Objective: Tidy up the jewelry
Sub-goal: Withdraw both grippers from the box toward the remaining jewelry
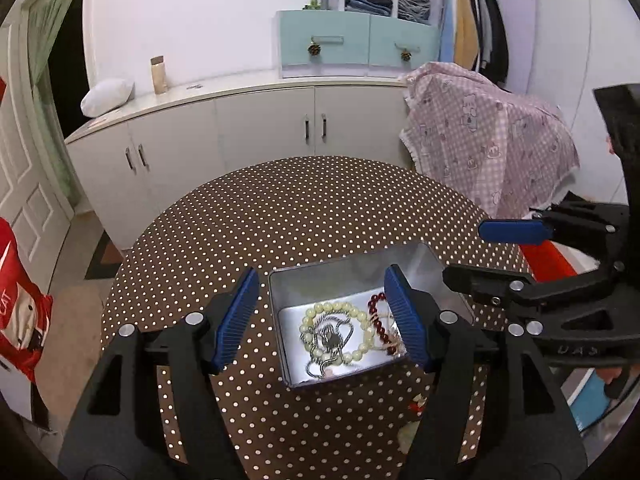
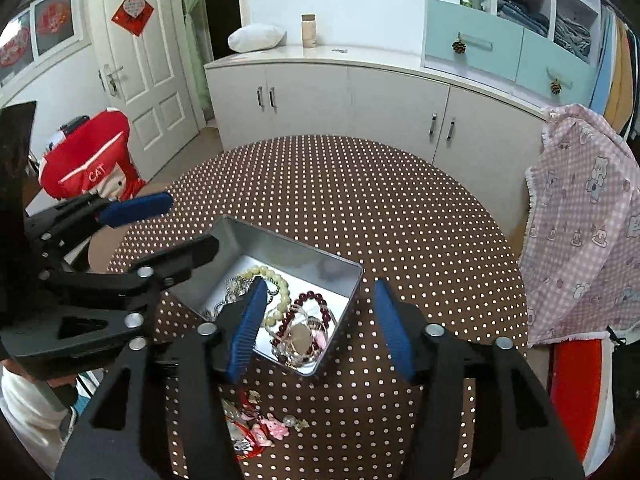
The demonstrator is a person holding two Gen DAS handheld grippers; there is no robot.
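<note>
Left wrist view: left gripper (image 1: 322,316), jaws spread, nothing between the pads; blue fingers astride the near left part of an open metal tin (image 1: 285,288). Right finger overlapping the tin's right half, left finger over the dotted tablecloth (image 1: 320,208) beside the tin's left wall. Contents of tin: pale bead bracelet (image 1: 352,322), silver chain (image 1: 328,340) tangled within it, dark red bead bracelet (image 1: 376,320) at the right.

Right wrist view: right gripper (image 2: 318,320), jaws likewise spread and empty; left finger over the tin's interior, right finger outside its right wall. Same tin (image 2: 340,264), same pale beads (image 2: 276,280), red beads (image 2: 308,300), plus a clear bangle (image 2: 296,336). Loose trinkets (image 2: 260,428), pink and red, on the cloth below the gripper, outside the tin. Left gripper (image 2: 192,228) entering from the left edge, over the tin's far left corner.
</note>
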